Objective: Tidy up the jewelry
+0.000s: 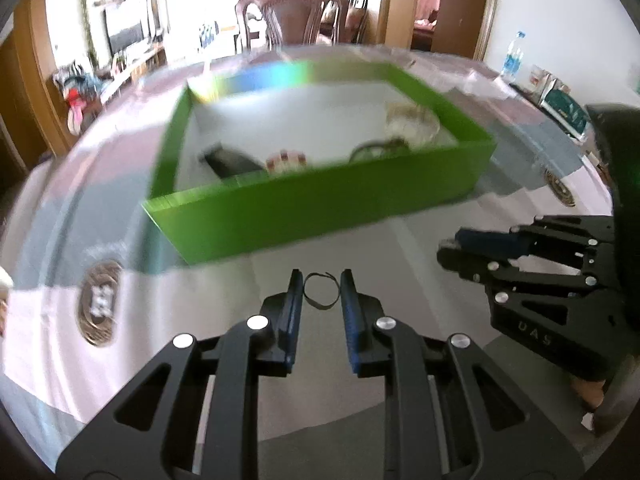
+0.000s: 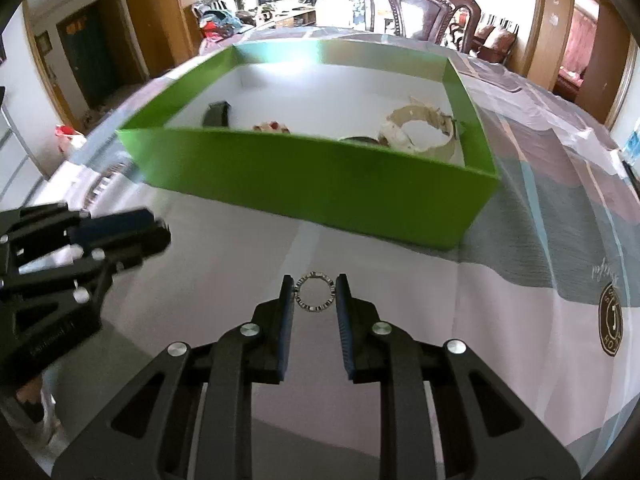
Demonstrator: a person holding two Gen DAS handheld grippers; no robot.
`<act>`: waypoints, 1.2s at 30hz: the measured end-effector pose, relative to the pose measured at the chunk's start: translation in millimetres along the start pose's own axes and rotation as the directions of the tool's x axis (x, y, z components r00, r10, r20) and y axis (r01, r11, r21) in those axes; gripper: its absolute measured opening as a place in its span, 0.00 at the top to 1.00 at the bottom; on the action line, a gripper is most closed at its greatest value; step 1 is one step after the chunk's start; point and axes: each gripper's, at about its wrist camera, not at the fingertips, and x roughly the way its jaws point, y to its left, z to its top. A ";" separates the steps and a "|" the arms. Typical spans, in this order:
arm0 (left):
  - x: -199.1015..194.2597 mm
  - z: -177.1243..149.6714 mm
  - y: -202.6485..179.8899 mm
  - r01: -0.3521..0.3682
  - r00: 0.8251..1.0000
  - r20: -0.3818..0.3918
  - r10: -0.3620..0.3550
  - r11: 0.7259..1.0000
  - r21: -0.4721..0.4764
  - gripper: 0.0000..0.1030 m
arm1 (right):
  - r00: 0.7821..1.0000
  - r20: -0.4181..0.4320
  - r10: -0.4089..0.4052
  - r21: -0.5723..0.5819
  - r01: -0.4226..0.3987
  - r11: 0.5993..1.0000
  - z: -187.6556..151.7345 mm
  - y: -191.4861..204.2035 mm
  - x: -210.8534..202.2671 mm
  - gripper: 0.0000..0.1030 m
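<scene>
My left gripper (image 1: pixel 321 278) is shut on a thin dark ring (image 1: pixel 305 290), which spans the gap between its blue pads above the tablecloth. My right gripper (image 2: pixel 315 285) is shut on a ring with a black-and-white patterned rim (image 2: pixel 316 311). Just beyond both grippers stands a green box (image 1: pixel 320 208) (image 2: pixel 304 184) with a white floor. Inside it lie a black piece (image 2: pixel 216 114), a red-and-white beaded piece (image 2: pixel 272 126) and a cream band (image 2: pixel 416 132). The right gripper (image 1: pixel 450 252) shows at the right of the left wrist view. The left gripper (image 2: pixel 158 232) shows at the left of the right wrist view.
A pink, grey and blue cloth with round emblems (image 1: pixel 100 304) (image 2: pixel 610 320) covers the table. A dark wooden chair (image 1: pixel 296 12) stands behind the far edge. A water bottle (image 1: pixel 514 56) and small boxes (image 1: pixel 560 108) sit at the far right.
</scene>
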 end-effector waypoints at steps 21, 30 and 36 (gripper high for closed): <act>63.4 95.8 38.6 -0.002 0.996 0.091 0.007 0.999 -0.054 0.79 | 0.997 0.058 -0.048 0.063 0.044 0.997 99.0 -19.1 40.3 0.79; 26.7 86.4 32.7 -0.099 0.984 0.143 0.108 0.993 -0.066 0.36 | 0.983 0.172 -0.067 0.061 0.057 0.996 86.8 -17.8 -4.5 0.37; -32.7 56.4 10.6 -0.169 0.940 0.293 0.175 0.985 -0.045 0.15 | 0.947 0.295 -0.128 0.018 0.128 0.992 55.0 -5.4 -59.9 0.11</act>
